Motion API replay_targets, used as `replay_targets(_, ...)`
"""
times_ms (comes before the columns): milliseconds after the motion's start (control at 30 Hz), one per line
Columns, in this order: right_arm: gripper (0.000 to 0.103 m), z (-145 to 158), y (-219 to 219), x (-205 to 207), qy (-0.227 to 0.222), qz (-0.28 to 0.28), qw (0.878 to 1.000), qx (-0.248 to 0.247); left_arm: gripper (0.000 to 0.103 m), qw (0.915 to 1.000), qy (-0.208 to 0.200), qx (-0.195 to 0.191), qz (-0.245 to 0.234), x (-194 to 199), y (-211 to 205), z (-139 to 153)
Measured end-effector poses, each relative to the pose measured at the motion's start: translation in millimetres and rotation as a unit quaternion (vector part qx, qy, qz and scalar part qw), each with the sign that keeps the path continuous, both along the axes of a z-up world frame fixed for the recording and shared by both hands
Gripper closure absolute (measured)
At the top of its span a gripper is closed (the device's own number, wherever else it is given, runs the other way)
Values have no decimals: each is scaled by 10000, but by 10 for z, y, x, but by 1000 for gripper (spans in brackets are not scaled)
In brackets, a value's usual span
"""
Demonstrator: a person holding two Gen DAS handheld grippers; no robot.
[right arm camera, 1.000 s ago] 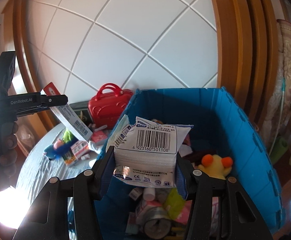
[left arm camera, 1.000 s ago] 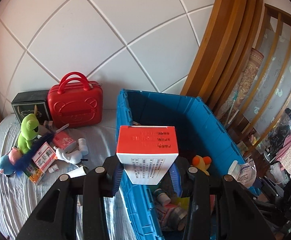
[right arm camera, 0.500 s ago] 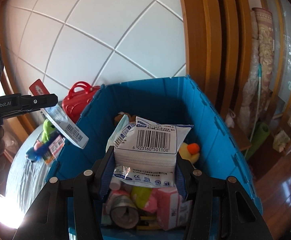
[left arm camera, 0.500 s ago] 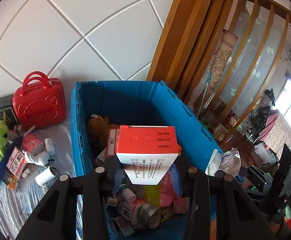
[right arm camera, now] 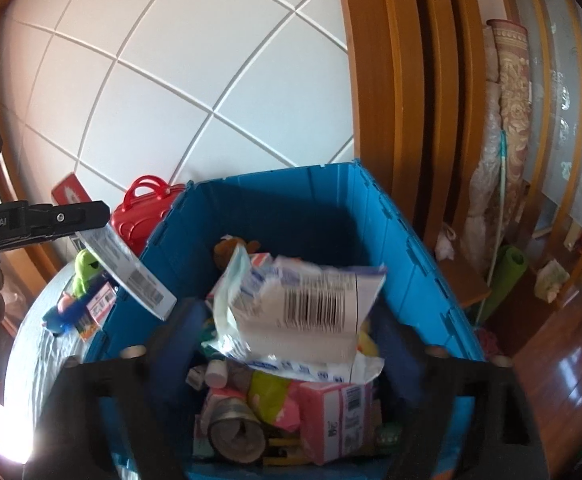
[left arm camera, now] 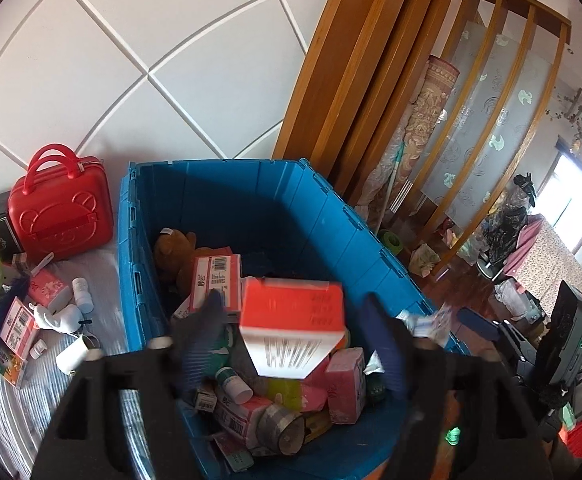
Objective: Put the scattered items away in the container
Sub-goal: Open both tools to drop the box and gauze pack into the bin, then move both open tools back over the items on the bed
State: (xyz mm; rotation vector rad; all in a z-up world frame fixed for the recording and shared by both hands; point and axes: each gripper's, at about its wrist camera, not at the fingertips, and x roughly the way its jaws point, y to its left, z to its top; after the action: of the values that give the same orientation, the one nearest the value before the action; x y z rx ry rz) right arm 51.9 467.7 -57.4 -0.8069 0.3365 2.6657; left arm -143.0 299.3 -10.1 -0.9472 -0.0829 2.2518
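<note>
Fingers of both grippers opening: red-topped box (left arm camera: 293,330) upright, white packet (right arm camera: 303,312) tilted, over blue crate (left arm camera: 227,192)

Both tongs, clamped a second ago, are opening: the left tongs (left arm camera: 291,320) free the red-topped box (left arm camera: 291,330), the right tongs (right arm camera: 291,336) the barcoded packet (right arm camera: 303,308), over the blue crate (left arm camera: 323,216).

Two wrist cameras looking down into one blue bin (left arm camera: 227,208)

Each is sitting just behind its tool's fingers, facing forward and steeply downward, close above the bin. Both are sharing its interior, the white panelled wall (right arm camera: 195,80), the red case (left arm camera: 61,208) and wooden frame; the right view is also catching the left tool (right arm camera: 91,216).
</note>
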Motion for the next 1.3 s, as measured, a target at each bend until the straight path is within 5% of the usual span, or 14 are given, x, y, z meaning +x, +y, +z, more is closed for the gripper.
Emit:
replay_targets(567, 0, -40, -292, -303, -75, 435, 9990, -55, 0, 9925, -379, -2, 1166, -245, -1014, -313)
replay_targets(1300, 0, -40, -1988, -1293, -240, 1634, 9862, 96, 0, 9646, -739, -440, 2494, -451, -3248, -966)
